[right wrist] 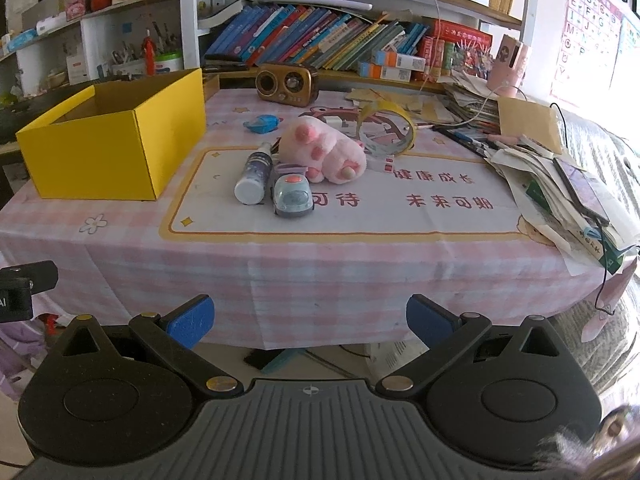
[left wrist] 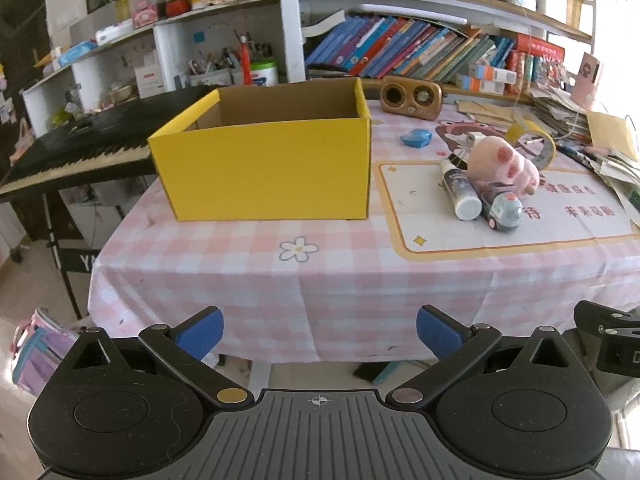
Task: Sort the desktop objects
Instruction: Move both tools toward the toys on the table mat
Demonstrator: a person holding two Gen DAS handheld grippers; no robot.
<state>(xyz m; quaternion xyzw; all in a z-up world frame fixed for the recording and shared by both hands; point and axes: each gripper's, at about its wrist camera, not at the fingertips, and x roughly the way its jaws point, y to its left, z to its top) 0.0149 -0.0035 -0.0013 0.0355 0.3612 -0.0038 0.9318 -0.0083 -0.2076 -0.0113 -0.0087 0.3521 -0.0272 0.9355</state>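
Observation:
An open yellow cardboard box (left wrist: 264, 168) (right wrist: 116, 140) stands on the left of the pink checked tablecloth (left wrist: 320, 280). To its right lie a pink plush paw (left wrist: 504, 164) (right wrist: 324, 152), a small bottle (left wrist: 460, 192) (right wrist: 254, 178) on its side, a pale blue toy car (left wrist: 502, 208) (right wrist: 292, 196), a blue oval object (left wrist: 416, 137) (right wrist: 262, 124) and a yellow tape roll (left wrist: 532, 144) (right wrist: 388, 128). My left gripper (left wrist: 320, 332) is open and empty, held off the table's front edge. My right gripper (right wrist: 310, 320) is open and empty, also off the front edge.
A brown retro speaker (left wrist: 412, 98) (right wrist: 288, 82) stands at the back. Messy paper stacks (right wrist: 560, 176) cover the right side. A bookshelf (left wrist: 420, 52) rises behind the table. A black keyboard (left wrist: 80, 140) stands left of it. The right gripper's body (left wrist: 612, 340) shows beside my left.

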